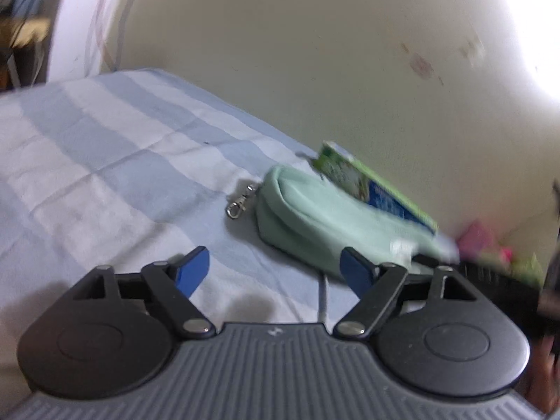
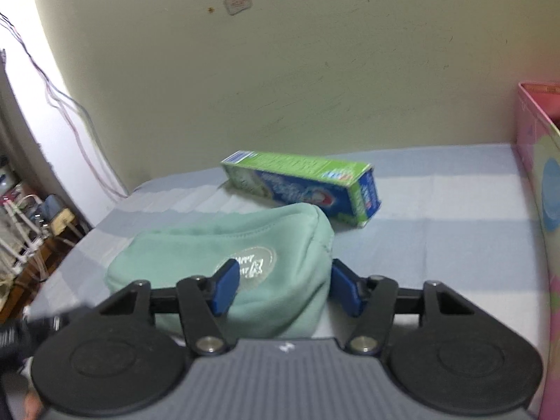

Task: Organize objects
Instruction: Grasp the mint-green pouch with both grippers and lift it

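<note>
A mint-green fabric pouch (image 2: 210,245) with a silver oval badge lies on the blue-and-white striped bed sheet (image 2: 437,227). My right gripper (image 2: 283,280) straddles its near right end, with a blue pad on each side pressing into the cloth. Behind the pouch rests a green and blue toothpaste box (image 2: 301,182), lying flat near the wall. In the left wrist view the pouch (image 1: 315,217) sits ahead to the right with a metal clasp (image 1: 241,199) at its left end and the box (image 1: 371,182) behind it. My left gripper (image 1: 274,259) hangs open over bare sheet, holding nothing.
A tall pink patterned box (image 2: 539,210) stands at the right edge of the bed. The cream wall (image 2: 315,70) runs close behind the objects. A cluttered desk with cables (image 2: 35,227) is beyond the bed's left side. A thin white cord (image 1: 323,297) lies on the sheet.
</note>
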Action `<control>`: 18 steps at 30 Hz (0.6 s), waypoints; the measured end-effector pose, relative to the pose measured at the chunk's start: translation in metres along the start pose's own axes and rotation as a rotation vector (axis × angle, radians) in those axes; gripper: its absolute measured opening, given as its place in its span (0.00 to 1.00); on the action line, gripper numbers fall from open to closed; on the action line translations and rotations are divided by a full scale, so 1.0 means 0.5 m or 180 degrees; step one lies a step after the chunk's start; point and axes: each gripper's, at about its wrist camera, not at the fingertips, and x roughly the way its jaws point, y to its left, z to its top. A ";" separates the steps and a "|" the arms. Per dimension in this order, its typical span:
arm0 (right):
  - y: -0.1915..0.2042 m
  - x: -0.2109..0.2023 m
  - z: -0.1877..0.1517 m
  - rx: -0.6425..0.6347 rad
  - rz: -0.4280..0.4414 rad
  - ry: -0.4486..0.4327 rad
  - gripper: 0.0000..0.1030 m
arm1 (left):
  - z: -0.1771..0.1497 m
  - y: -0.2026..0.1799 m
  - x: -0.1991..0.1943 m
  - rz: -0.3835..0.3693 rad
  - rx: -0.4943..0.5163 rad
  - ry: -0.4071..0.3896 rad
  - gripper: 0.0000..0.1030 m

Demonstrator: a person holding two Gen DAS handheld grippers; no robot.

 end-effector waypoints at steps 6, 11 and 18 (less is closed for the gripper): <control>0.016 -0.027 -0.025 -0.0220 0.0024 -0.0013 0.52 | 0.060 0.023 0.024 0.0082 -0.0227 0.0043 0.90; 0.006 -0.026 -0.020 -0.0105 0.0090 0.0006 0.54 | 0.109 -0.015 0.101 0.0186 0.0244 0.0177 0.90; 0.006 -0.029 -0.021 -0.0105 0.0109 0.0022 0.58 | 0.048 -0.080 0.149 0.0166 0.0955 0.0227 0.78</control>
